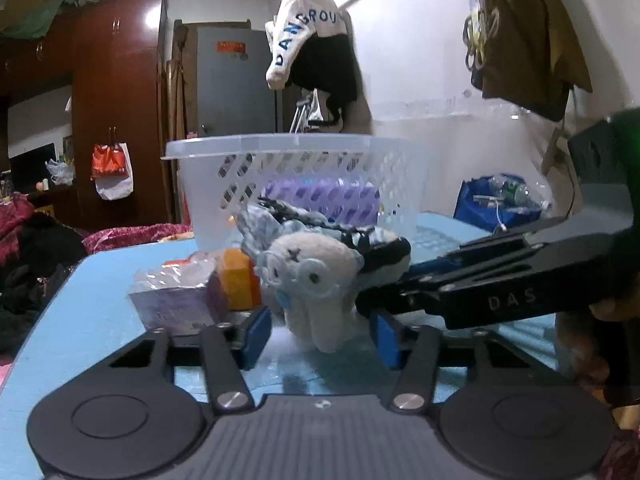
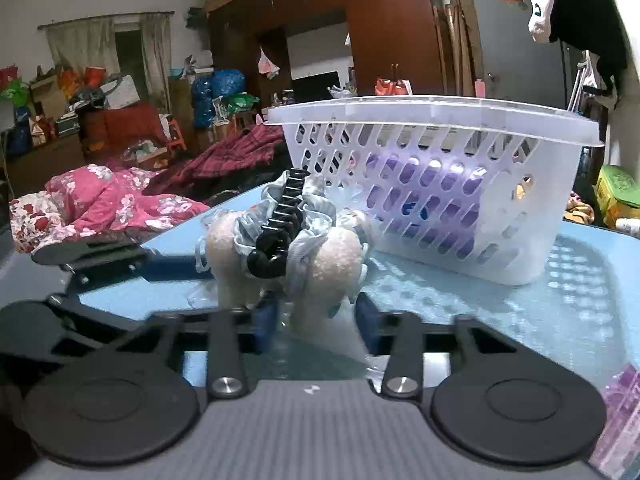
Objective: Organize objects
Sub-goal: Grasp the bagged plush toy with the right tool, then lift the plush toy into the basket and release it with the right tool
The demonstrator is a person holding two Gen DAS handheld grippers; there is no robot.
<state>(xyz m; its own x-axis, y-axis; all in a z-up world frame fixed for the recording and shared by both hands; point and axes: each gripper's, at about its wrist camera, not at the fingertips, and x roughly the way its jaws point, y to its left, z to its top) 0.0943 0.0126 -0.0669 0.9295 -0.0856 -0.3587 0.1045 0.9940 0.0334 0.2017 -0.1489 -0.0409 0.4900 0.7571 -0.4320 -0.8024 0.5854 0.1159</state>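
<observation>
A fluffy white plush hair clip with a grey-blue frill and black claw teeth (image 1: pixel 316 276) lies on the blue table (image 1: pixel 92 320), in front of a white plastic basket (image 1: pixel 296 184). My left gripper (image 1: pixel 320 336) is open, its blue pads on either side of the plush. My right gripper (image 2: pixel 316 320) is also open around the same plush clip (image 2: pixel 296 240), coming in from the right side in the left wrist view (image 1: pixel 480 284). The basket (image 2: pixel 436 184) holds a purple item (image 2: pixel 424 196).
A purple wrapped box (image 1: pixel 176 300) and an orange block (image 1: pixel 236 280) lie left of the plush. A purple packet (image 2: pixel 620 420) lies at the table's near right. A bed with pink covers (image 2: pixel 104 200) stands beyond the table, and clothes hang on the wall (image 1: pixel 312 40).
</observation>
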